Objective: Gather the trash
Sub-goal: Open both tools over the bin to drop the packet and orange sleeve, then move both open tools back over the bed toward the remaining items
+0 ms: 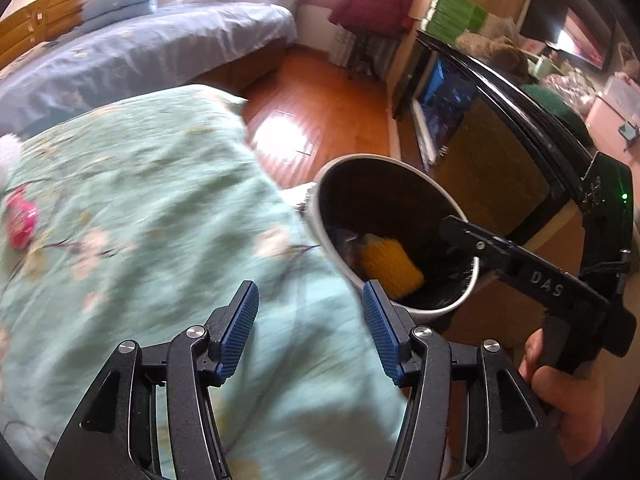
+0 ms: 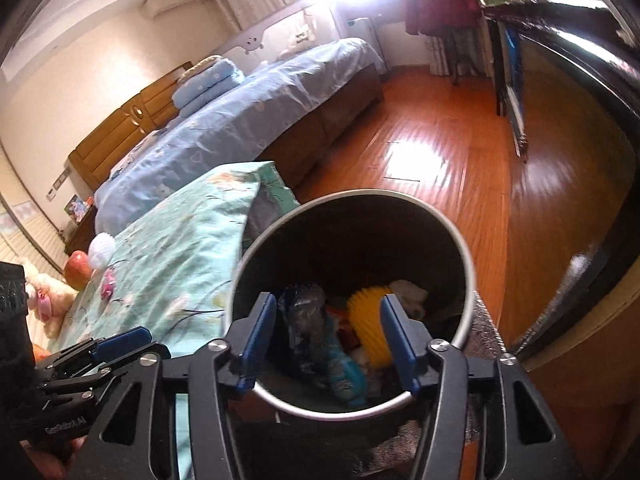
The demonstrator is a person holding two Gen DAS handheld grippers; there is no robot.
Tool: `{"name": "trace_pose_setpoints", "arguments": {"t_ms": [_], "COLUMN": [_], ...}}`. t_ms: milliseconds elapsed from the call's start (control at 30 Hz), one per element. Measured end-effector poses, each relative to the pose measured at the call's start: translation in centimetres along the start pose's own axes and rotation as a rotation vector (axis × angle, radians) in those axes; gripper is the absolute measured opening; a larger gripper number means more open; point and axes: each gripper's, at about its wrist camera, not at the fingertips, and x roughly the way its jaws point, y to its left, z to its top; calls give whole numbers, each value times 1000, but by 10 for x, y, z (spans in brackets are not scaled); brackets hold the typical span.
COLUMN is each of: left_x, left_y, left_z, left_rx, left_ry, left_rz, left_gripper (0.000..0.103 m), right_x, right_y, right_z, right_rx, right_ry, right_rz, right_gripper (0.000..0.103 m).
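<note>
1. Bin [image 2: 460, 236]: beside the green bedspread [image 1: 160, 200], holding a yellow item [image 2: 366, 320] and wrappers
2. Right gripper [image 2: 328, 340]: over bin mouth, jaws apart, empty
3. Left gripper [image 1: 310, 332]: beside bin, over bedspread, jaws apart, empty
4. Pink wrapper [image 1: 22, 220]: on bedspread, well away from bin

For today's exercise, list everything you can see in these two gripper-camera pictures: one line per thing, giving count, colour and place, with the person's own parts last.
trash bin: one, pale rim, dark inside, on the floor beside the green bedspread
yellow ribbed piece: one, inside the bin
clear crumpled wrapper: one, inside the bin
green floral bedspread: one, on the near bed
pink wrapper: one, on the bedspread
white ball: one, on the bedspread's far end
blue bed: one, behind
wooden floor: orange-brown
left gripper: open, empty, above the bedspread
right gripper: open, empty, above the bin
hand: one, on the right gripper's handle
</note>
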Motion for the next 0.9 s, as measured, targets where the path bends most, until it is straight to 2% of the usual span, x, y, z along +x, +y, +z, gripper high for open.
{"name": "trace_pose_setpoints", "arguments": {"t_ms": [367,567,633,700,900], "left_x": [-47,-69,-73,-77,-95], "left_y": [84,131,144,156,194], "left_z": [-36,-52,-56,-61,-76], "left_rx": [-161,-248,-276,-304,-373], "left_ry": [-67,-93,-97,-94,-111], "left_rz": [144,206,227,250,302], "left_gripper": [55,55,58,65,65], "right_x": [13,27,32,35,47], "right_y": [70,112,128,142,178], "right_z": [-6,-15,-19,-22,-30], "right_rx": [-110,-175,-201,-226,-290], "right_ry": [19,55,68,78,105], "right_rz": [102,166,185,203,243], "right_gripper": [65,74,76,78,78]}}
